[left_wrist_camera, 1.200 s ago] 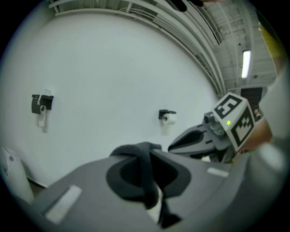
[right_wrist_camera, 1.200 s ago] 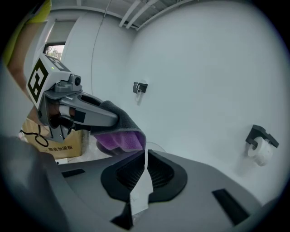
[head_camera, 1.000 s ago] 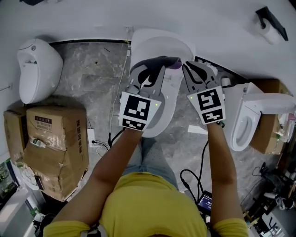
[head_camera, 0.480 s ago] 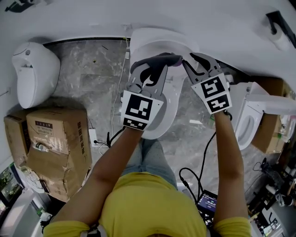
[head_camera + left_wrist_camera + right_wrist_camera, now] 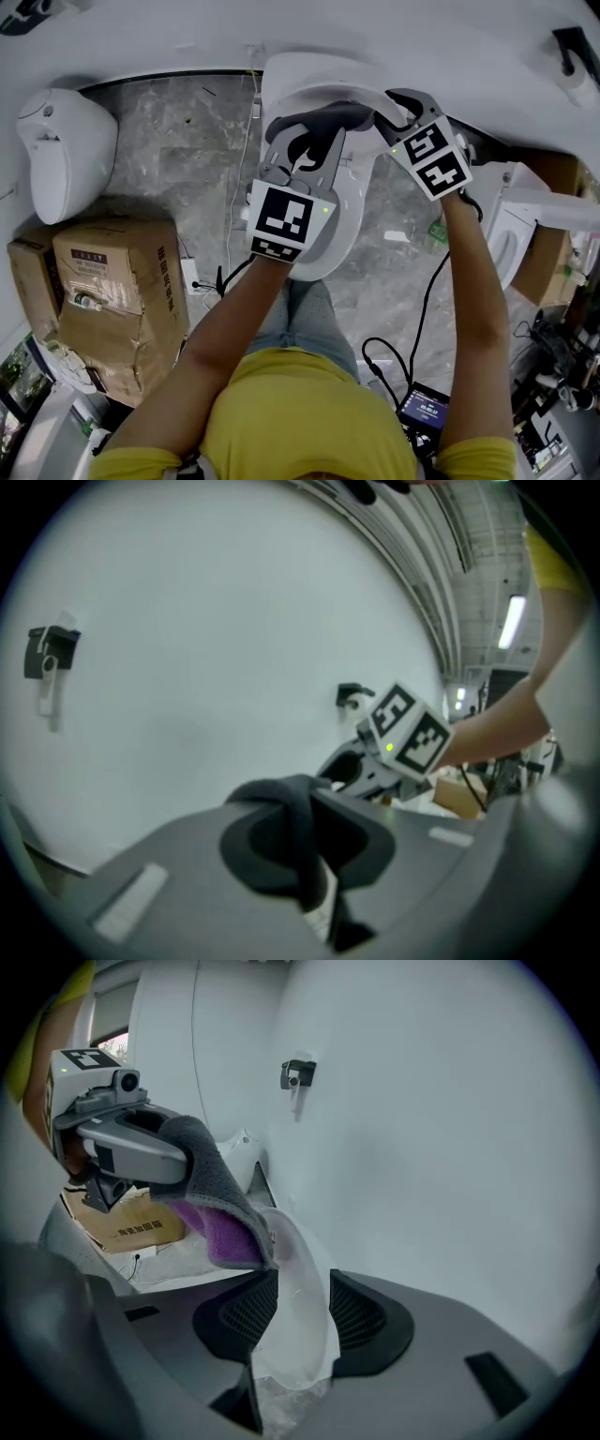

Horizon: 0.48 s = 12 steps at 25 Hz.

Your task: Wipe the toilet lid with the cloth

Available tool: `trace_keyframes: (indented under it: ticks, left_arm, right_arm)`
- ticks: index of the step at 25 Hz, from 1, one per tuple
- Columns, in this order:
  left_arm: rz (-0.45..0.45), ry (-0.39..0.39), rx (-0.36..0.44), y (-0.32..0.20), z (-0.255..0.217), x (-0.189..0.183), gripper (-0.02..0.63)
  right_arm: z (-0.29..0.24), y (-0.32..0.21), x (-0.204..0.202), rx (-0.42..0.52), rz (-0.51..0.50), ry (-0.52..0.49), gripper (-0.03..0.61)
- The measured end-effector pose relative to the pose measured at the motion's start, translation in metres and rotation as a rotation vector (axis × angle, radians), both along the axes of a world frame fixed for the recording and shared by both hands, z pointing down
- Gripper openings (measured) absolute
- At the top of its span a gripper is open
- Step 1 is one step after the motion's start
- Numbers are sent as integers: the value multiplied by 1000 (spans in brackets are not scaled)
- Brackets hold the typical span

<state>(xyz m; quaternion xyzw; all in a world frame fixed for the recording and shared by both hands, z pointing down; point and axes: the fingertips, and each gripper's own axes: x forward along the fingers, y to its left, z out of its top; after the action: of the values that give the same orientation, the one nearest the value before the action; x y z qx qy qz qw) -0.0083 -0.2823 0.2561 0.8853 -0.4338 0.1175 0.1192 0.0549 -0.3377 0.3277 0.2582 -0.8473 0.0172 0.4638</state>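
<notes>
The white toilet lid (image 5: 330,211) lies in the middle of the head view. My left gripper (image 5: 314,131) is over its far part, shut on a grey and purple cloth (image 5: 326,118). In the left gripper view the dark cloth (image 5: 292,822) hangs between the pads. My right gripper (image 5: 386,108) is at the lid's far right edge. Its jaws have just been opening, and the thin white lid rim (image 5: 298,1279) stands between the pads with gaps on both sides. The right gripper view also shows the cloth (image 5: 214,1202) hanging from the left gripper (image 5: 141,1147).
A white wall rises just behind the toilet. A second toilet (image 5: 64,150) stands at the left, a third (image 5: 525,225) at the right. Cardboard boxes (image 5: 112,281) sit at lower left. Cables (image 5: 412,314) and a small screen (image 5: 422,408) lie on the grey floor.
My right gripper has moved toward the wall and to the right, turned, and its jaws have opened around the lid's edge. The left gripper with the cloth has shifted slightly toward the wall.
</notes>
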Motion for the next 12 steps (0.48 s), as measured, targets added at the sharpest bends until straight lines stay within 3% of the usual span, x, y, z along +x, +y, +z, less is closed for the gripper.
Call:
trace_keyframes:
  ticks: [12]
  left_arm:
    - [-8,4,-6,4,0,-14,17]
  right_arm:
    - [38,-22,5,-58,-77,181,156]
